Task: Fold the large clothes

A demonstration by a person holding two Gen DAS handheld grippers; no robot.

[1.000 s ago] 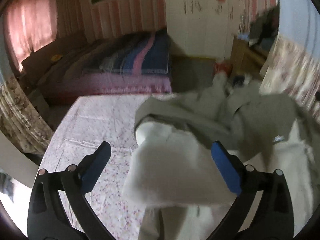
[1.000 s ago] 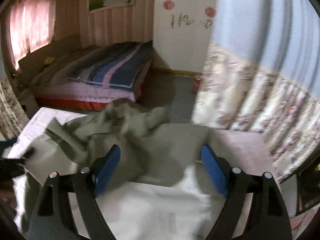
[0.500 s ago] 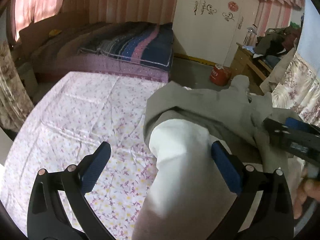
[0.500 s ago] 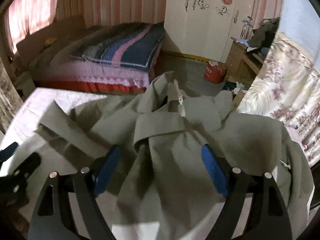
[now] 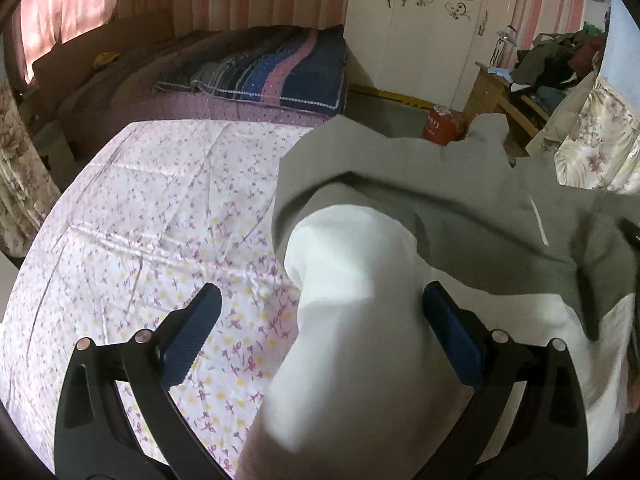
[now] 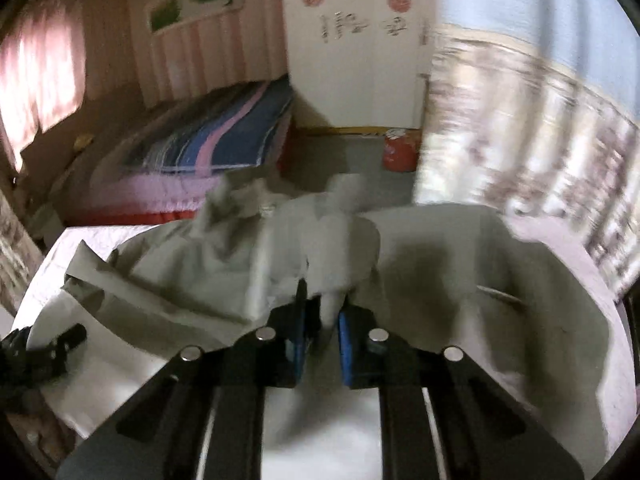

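the garment (image 5: pixel 472 208) is matt grey-green woven cloth, with a smoother, paler white lining (image 5: pixel 352 312) that catches a soft sheen. the sheet (image 5: pixel 152 208) under it is thin printed cotton-like cloth, creased, with a small floral pattern. the left gripper (image 5: pixel 320 332) has glossy black plastic arms, small bright metal pins, and blue pads (image 5: pixel 452 336) with a fine ribbed, rubbery texture. the right gripper (image 6: pixel 322 344), its jaws closing on a fold of the cloth, looks the same: black plastic, metal pins.

Both grippers, left gripper (image 5: pixel 320 336) and right gripper (image 6: pixel 322 340), have black frames, silver rivets and ribbed blue finger pads (image 5: pixel 192 336).
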